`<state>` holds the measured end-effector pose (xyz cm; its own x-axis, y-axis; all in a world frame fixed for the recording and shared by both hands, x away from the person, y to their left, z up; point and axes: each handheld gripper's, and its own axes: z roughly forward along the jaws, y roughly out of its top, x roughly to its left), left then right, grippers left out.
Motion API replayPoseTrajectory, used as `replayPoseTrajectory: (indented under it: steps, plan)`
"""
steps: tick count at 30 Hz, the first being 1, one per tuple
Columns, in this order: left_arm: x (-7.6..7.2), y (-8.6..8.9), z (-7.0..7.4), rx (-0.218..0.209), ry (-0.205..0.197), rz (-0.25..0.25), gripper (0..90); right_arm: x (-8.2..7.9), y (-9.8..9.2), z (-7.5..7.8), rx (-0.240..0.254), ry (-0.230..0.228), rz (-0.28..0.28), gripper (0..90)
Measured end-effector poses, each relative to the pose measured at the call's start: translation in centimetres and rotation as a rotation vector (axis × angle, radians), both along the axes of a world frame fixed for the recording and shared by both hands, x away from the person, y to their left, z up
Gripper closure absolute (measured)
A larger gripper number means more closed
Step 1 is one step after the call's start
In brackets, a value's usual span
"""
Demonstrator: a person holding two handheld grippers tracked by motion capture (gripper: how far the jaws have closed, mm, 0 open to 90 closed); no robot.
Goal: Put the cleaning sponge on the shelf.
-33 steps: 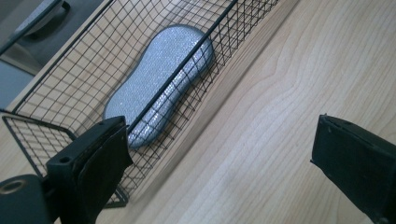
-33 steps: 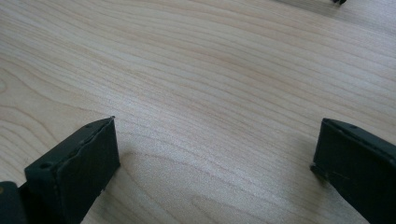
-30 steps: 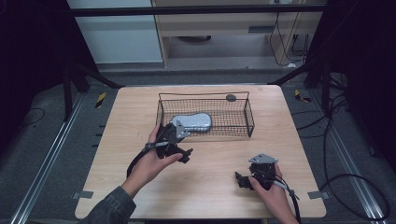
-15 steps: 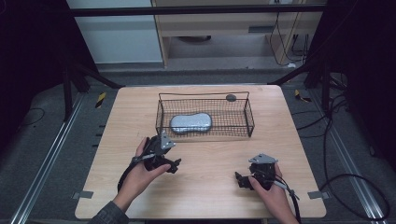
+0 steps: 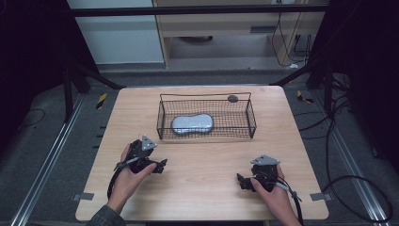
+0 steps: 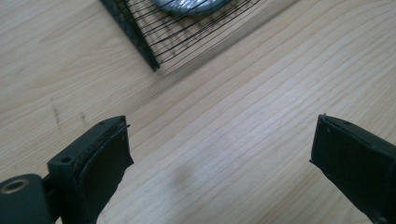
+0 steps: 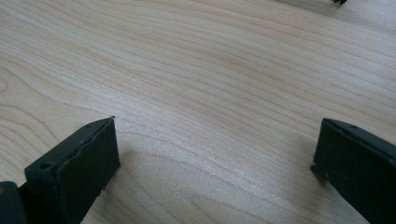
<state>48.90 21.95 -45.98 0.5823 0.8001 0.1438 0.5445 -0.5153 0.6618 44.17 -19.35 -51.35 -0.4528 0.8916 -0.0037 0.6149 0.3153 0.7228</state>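
Basket (image 5: 207, 137): black wire basket standing toward the far middle of the tabletop (image 5: 207, 188), upright, well apart from both hands.
Grey object (image 5: 192, 124): rounded, silvery-grey, peanut-shaped piece lying flat on the basket floor, in its left half; in the left tongs view it shows behind the mesh (image 6: 196, 4).
Small dark item (image 5: 232, 98): a round dark thing at the basket's far rim; too small to tell what it is.
Left tongs (image 5: 161, 165): held low over the bare tabletop, near the basket's front left corner; jaws spread wide with nothing between them.
Right tongs (image 5: 241, 181): held low near the front right of the tabletop, well apart from the basket; jaws likewise spread wide, nothing held.
Likely step: a reach into the basket for the grey object, judging from how the left tongs face it.
Risk, snagging: a jaw coming in low could catch the front wire wall and shove or tip the light basket.
Risk, slipping: the object looks smooth and rounded, so a pinch across its bulge may squeeze it out sideways.
Risk, mesh: a jaw tip could hook the floor wires beneath the object.
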Motion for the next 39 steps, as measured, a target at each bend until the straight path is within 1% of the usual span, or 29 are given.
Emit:
replayPoseTrajectory:
  steps: [5,7,8,10,14,16,19,22,26,29,31,33,35,36,37,39]
  plan:
    - [0.3,0.9,-0.6,-0.004,0.011,0.023,4.0,0.0,0.0,0.0,-0.001,-0.001,0.000,0.4]
    - [0.4,1.2,-0.9,0.002,0.013,0.033,4.0,0.0,0.0,0.0,0.000,0.000,0.000,0.4]
    - [0.5,1.4,-1.1,-0.001,0.013,0.042,4.0,0.0,0.0,0.0,0.001,0.001,0.000,0.4]
    - [0.6,1.7,-1.3,-0.006,0.018,0.045,4.0,0.0,0.0,0.0,0.001,0.001,0.000,0.4]
    - [0.8,2.3,-1.9,0.006,0.027,0.065,4.0,0.0,0.0,0.0,0.000,0.000,0.000,0.4]
    - [0.9,2.7,-2.1,0.000,0.031,0.072,4.0,0.0,0.0,0.0,0.000,0.000,0.000,0.4]
    - [1.2,3.2,-2.5,-0.002,0.033,0.097,4.0,0.0,0.0,0.0,0.000,0.000,0.000,0.4]
    - [1.6,3.7,-2.9,-0.012,0.031,0.116,4.1,0.0,0.0,0.0,0.000,0.000,0.000,0.4]
    - [2.0,4.3,-3.5,-0.033,0.050,0.133,4.0,0.0,0.0,0.0,0.001,0.001,0.001,0.4]
    - [2.2,4.4,-3.8,-0.038,0.057,0.137,4.0,0.0,0.0,0.0,0.001,0.001,0.001,0.4]
    - [2.3,4.6,-3.9,-0.051,0.056,0.136,3.0,0.0,0.0,0.0,0.000,0.001,0.001,0.4]
    - [2.4,4.7,-4.0,-0.066,0.064,0.135,2.3,0.0,0.0,0.0,-0.001,0.000,0.002,0.4]
    - [2.4,4.8,-4.1,-0.079,0.064,0.134,1.4,0.0,0.0,0.0,0.000,0.000,0.000,0.4]
    - [2.4,5.0,-4.3,-0.095,0.063,0.135,0.8,0.0,0.0,0.0,0.000,0.000,0.000,0.4]
    - [2.4,5.1,-4.5,-0.111,0.057,0.135,0.0,0.0,0.0,0.0,0.000,0.000,0.000,0.4]
    - [2.3,5.1,-4.6,-0.121,0.045,0.136,0.0,0.1,0.0,0.0,0.000,0.000,-0.001,0.4]
